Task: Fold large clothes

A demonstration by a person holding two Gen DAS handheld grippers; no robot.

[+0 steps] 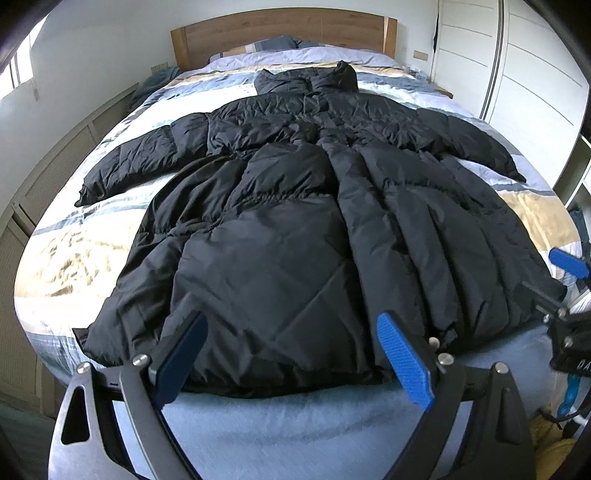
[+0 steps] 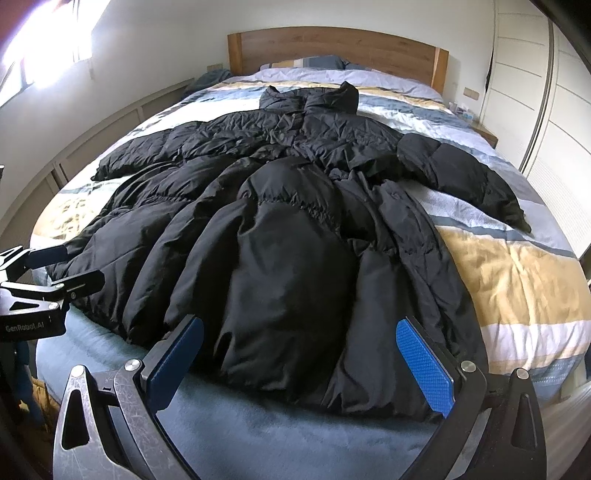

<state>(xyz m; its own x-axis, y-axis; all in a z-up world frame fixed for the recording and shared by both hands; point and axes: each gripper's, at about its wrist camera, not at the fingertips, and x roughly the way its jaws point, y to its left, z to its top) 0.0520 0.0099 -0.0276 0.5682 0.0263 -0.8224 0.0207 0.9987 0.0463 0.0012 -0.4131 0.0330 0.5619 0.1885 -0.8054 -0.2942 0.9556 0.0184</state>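
Note:
A long black puffer coat (image 1: 295, 206) lies spread flat on the bed, hem toward me, hood toward the headboard, both sleeves stretched out sideways. It also shows in the right wrist view (image 2: 288, 229). My left gripper (image 1: 291, 332) is open and empty, its blue pads just above the hem's left half. My right gripper (image 2: 299, 336) is open and empty above the hem's right half. The right gripper also shows at the right edge of the left wrist view (image 1: 565, 280), and the left gripper at the left edge of the right wrist view (image 2: 62, 266).
The bed (image 1: 74, 251) has a striped blue, white and yellow duvet, a blue sheet at the foot (image 2: 258, 435) and a wooden headboard (image 1: 280, 33). White wardrobe doors (image 2: 535, 110) stand to the right, low panelling (image 1: 48, 173) to the left.

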